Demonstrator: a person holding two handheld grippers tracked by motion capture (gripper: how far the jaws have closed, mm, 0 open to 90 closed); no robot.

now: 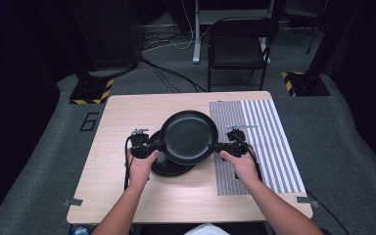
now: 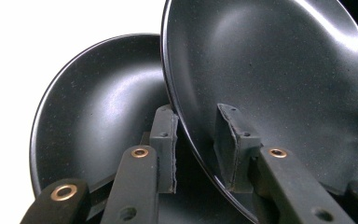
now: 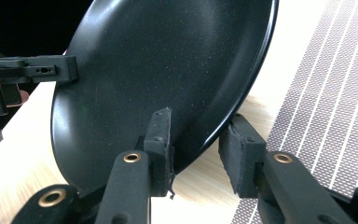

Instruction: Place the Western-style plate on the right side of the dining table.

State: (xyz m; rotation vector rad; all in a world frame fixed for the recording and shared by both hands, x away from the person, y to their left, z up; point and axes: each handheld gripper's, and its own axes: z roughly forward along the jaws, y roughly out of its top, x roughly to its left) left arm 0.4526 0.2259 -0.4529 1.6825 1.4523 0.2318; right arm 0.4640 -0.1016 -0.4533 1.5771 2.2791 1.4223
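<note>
Pinching opposite edges of one black plate (image 1: 188, 136), the left gripper (image 1: 149, 149) and right gripper (image 1: 221, 146) hold it raised above the wooden table (image 1: 127, 122), each with its jaws narrowed onto the rim. A second black plate (image 1: 169, 166) lies on the table beneath it; two plates altogether. The striped mat (image 1: 269, 142) lies to the raised plate's right.

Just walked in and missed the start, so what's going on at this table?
A person at a wooden table holds a gripper in each hand, and both grippers clamp opposite edges of one black plate. The left gripper pinches its left rim and the right gripper its right rim, carrying the plate between them above the table. A second black plate lies on the table underneath, partly covered. A striped mat lies on the table's right side.
</note>
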